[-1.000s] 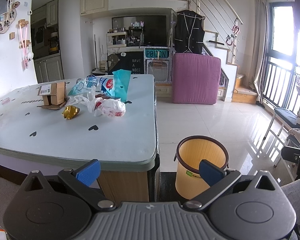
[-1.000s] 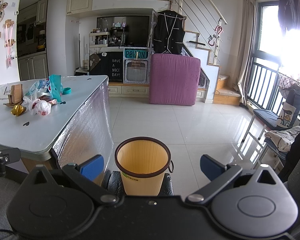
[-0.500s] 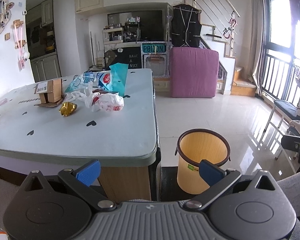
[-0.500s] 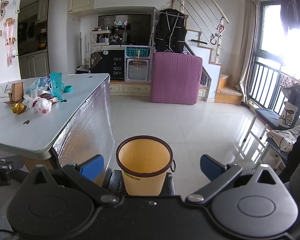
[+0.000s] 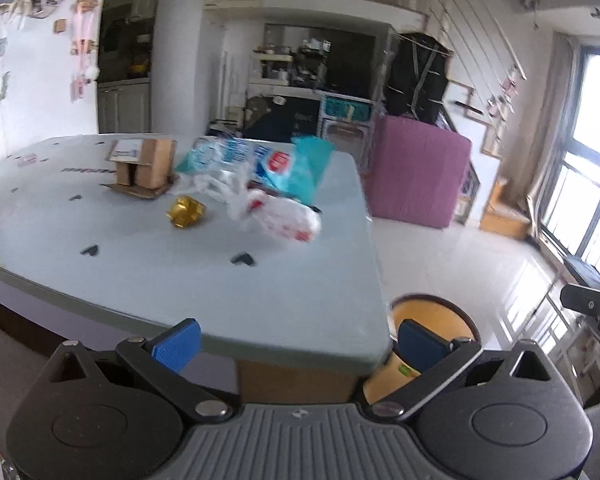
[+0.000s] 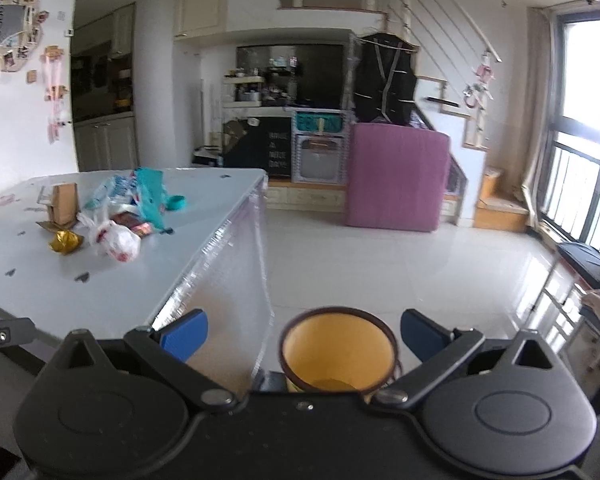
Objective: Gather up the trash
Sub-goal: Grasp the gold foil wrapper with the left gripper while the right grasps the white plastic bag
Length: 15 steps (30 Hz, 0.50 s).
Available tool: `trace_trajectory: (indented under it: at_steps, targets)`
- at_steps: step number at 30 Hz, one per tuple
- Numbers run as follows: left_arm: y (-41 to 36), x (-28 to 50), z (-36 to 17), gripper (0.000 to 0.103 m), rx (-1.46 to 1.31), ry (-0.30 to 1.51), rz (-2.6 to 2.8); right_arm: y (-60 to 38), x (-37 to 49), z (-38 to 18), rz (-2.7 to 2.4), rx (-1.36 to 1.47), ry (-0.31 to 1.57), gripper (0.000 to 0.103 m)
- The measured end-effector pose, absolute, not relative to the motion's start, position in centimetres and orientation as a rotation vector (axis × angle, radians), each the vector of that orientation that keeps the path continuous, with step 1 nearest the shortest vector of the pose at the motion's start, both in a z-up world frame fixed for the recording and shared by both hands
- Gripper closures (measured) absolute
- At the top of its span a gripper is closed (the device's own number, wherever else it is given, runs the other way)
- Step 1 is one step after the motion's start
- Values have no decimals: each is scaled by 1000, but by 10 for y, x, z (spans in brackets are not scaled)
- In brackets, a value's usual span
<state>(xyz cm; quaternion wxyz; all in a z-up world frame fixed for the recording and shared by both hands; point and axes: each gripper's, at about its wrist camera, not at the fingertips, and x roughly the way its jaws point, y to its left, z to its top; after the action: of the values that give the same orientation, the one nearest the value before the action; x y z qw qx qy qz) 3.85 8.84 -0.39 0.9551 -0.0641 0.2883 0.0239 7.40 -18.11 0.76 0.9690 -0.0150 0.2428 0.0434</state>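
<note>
Trash lies on a pale table (image 5: 148, 276): a crumpled gold wrapper (image 5: 186, 211), a white plastic bag with red print (image 5: 286, 218), blue and teal packets (image 5: 300, 166) and a small cardboard box (image 5: 146, 162). The same heap shows in the right wrist view, with the gold wrapper (image 6: 65, 241) and white bag (image 6: 116, 240). A yellow bin with a dark rim (image 6: 338, 354) stands on the floor by the table's corner, also in the left wrist view (image 5: 436, 316). My left gripper (image 5: 298, 342) is open and empty above the table's near edge. My right gripper (image 6: 304, 334) is open and empty above the bin.
A purple mattress (image 6: 396, 178) leans upright at the back by the stairs. A window with a railing and a bench (image 6: 584, 256) is on the right. White tiled floor (image 6: 380, 272) lies between table and mattress. Kitchen cabinets (image 5: 124, 106) stand at the far left.
Both grippers have moved forward and up toward the table. The trash heap appears nearer and the bin has dropped lower in both views. Both grippers stay open.
</note>
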Motion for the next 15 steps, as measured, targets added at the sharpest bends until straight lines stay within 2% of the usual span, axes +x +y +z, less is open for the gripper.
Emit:
trace_trajectory:
  at_steps: [15]
  targets:
    - [185,90,-6,0,-183,596,152,-78,188,11,324,-34,404,0]
